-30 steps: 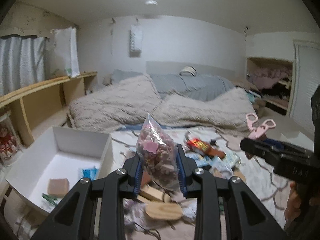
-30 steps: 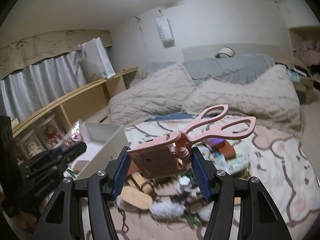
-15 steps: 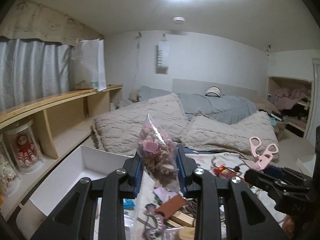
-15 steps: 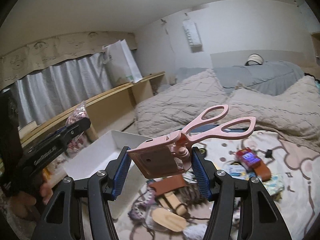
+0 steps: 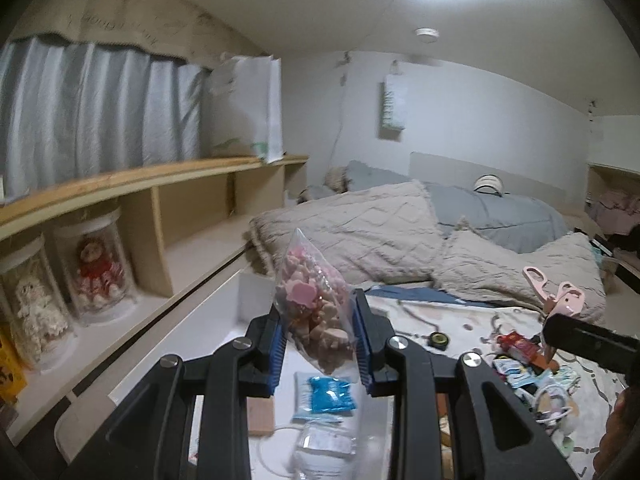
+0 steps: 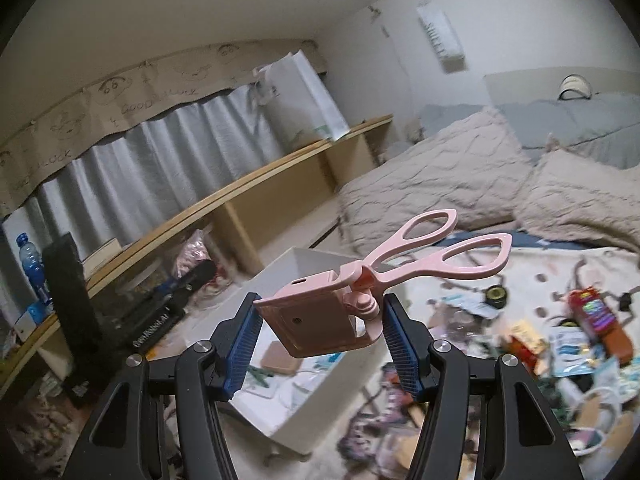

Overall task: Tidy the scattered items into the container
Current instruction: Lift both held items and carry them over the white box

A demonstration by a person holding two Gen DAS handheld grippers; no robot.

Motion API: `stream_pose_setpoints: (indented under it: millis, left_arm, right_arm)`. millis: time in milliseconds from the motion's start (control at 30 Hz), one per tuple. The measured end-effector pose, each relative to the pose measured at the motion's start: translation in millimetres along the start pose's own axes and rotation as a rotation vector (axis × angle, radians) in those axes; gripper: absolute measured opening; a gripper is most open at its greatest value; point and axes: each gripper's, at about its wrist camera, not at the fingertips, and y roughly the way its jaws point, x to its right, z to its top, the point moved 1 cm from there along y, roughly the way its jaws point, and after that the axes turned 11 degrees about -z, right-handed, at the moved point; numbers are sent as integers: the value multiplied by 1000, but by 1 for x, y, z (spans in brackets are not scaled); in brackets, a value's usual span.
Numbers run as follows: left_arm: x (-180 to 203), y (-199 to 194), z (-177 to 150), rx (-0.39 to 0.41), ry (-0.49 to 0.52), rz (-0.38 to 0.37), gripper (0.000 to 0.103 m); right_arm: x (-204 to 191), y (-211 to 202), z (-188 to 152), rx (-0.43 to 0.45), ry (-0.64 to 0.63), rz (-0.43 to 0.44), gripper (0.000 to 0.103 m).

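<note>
My left gripper [image 5: 320, 340] is shut on a clear bag of pink and beige trinkets [image 5: 316, 312] and holds it above the white box [image 5: 240, 292]. The box holds a blue packet [image 5: 330, 392], a tan block [image 5: 260, 416] and a clear packet. My right gripper [image 6: 320, 340] is shut on a pink scissor-handled tool [image 6: 360, 296], held in the air over the near right side of the box [image 6: 320, 260]. The left gripper and its bag show at the left in the right wrist view [image 6: 192, 256].
Scattered items [image 6: 560, 344] lie on the patterned mat to the right of the box. A wooden shelf [image 5: 120, 184] with doll jars [image 5: 96, 268] runs along the left. Pillows and bedding [image 5: 400, 232] lie behind.
Both grippers have swung left with their loads. The left gripper now sits over the inside of the box; the right one has come closer to the box's side.
</note>
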Motion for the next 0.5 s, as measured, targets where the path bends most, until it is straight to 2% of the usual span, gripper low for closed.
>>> stream_pose_setpoints:
  millis: [167,500]
  left_arm:
    - [-29,11,-15,-30,-32,31,30]
    - [-84,46,-43,-139,-128,82,30]
  right_arm:
    - [-18,28,-3,-67,13,58,61]
    - [-41,82,-13,-172,7,77,61]
